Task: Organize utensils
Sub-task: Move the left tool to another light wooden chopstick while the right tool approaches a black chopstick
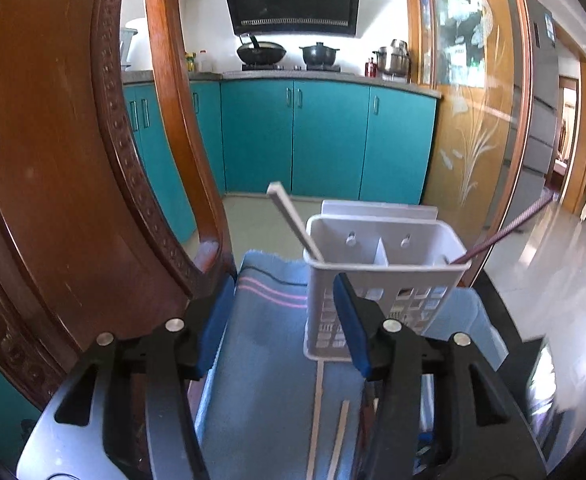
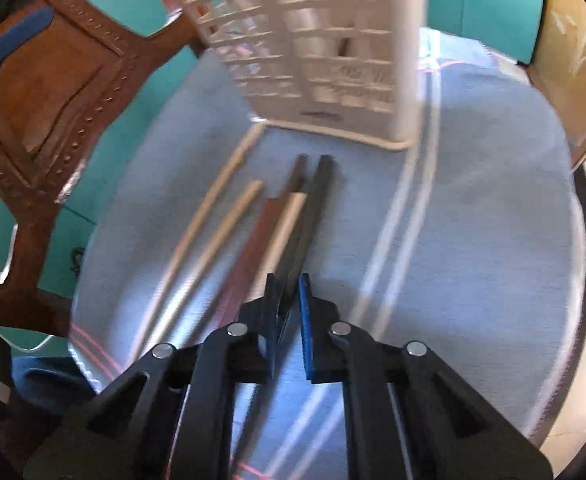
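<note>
While the left gripper (image 1: 285, 320) hung wide open with nothing between its blue pads, the white utensil caddy (image 1: 385, 280) stood just ahead on the blue striped cloth (image 1: 261, 360). One pale chopstick (image 1: 293, 220) leaned in its left compartment and a dark reddish one (image 1: 505, 232) in the right. No writing on the caddy was readable.

From the right wrist view, a bit blurry, the right gripper (image 2: 289, 308) was clamped on a black chopstick (image 2: 313, 208). Beside it on the cloth lay two wooden chopsticks (image 2: 213, 216), a reddish one (image 2: 253, 248) and a white one (image 2: 281, 232), all near the caddy's base.
</note>
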{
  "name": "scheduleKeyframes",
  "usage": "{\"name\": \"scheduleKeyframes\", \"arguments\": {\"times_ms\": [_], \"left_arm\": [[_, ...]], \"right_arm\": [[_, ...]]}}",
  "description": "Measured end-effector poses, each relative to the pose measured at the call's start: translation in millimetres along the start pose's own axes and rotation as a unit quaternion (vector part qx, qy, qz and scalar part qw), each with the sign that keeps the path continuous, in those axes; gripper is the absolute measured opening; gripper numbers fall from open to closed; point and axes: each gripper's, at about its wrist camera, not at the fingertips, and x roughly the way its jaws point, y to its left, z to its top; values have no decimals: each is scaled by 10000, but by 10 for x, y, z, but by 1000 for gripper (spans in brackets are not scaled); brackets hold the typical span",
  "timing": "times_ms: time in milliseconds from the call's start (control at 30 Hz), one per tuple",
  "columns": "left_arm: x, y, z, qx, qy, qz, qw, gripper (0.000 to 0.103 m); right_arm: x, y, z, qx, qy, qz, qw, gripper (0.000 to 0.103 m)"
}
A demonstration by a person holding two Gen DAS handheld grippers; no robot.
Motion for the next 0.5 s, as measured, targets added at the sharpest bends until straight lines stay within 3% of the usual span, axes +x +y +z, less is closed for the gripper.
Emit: {"name": "scheduleKeyframes", "arguments": {"times_ms": [200, 333, 400, 500], "left_arm": [[219, -16, -130, 147, 636, -152, 9977, 57], [455, -32, -307, 163, 1277, -291, 9912, 57], [557, -46, -395, 153, 1512, -333, 9878, 57], [736, -98, -533, 165, 1874, -400, 9813, 57]], "right_arm": [[-148, -312, 26, -19, -163, -799, 9967, 10], [-223, -500, -6, 369, -310, -618, 9969, 15], [-230, -548, -11, 472, -354, -662, 9961, 21], [-194, -563, 26, 499, -432, -752, 9950, 22]]}}
